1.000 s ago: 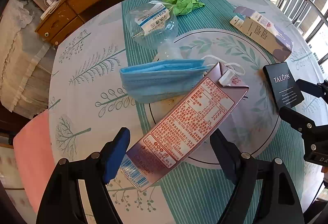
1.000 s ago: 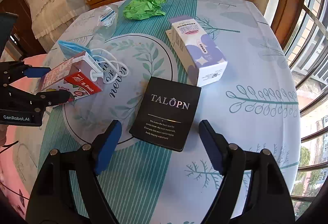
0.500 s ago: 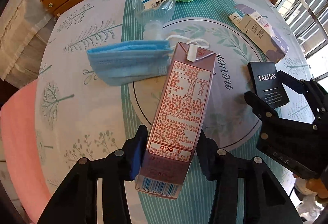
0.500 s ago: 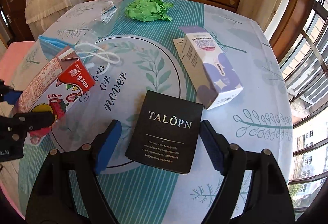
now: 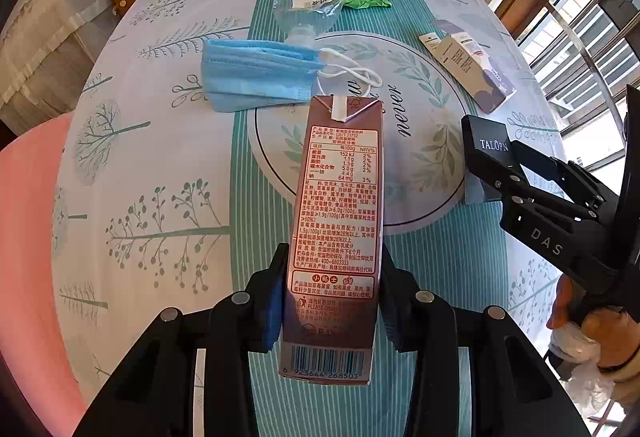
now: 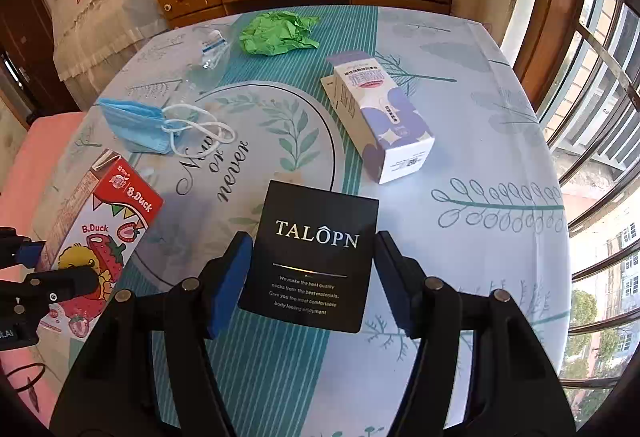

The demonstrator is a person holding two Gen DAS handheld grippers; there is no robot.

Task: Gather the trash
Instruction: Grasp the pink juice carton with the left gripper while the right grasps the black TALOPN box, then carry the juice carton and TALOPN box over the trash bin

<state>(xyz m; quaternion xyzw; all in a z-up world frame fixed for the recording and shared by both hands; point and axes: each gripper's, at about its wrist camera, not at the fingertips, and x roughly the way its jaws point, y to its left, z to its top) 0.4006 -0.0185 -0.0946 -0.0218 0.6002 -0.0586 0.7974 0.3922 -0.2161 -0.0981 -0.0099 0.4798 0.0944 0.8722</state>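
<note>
I am in the pick-up step, with trash spread over the round table that fills both views. My left gripper has just been closing and now clamps the drink carton low on its sides, the carton running up the centre of the left view and, as I judge it, lifted clear of the cloth. In the lower middle of the right view my right gripper has just been narrowing around the black card pack; the blue pads sit at its two side edges, but I cannot tell whether they press yet, so I count it as not gripped. The purple-and-white box lies right of centre, the blue face mask at left, the crumpled green paper and clear plastic bag near the top. Next I need the right jaws fully closed on the thin pack before lifting, then both items carried to a bin, which I cannot see here.
</note>
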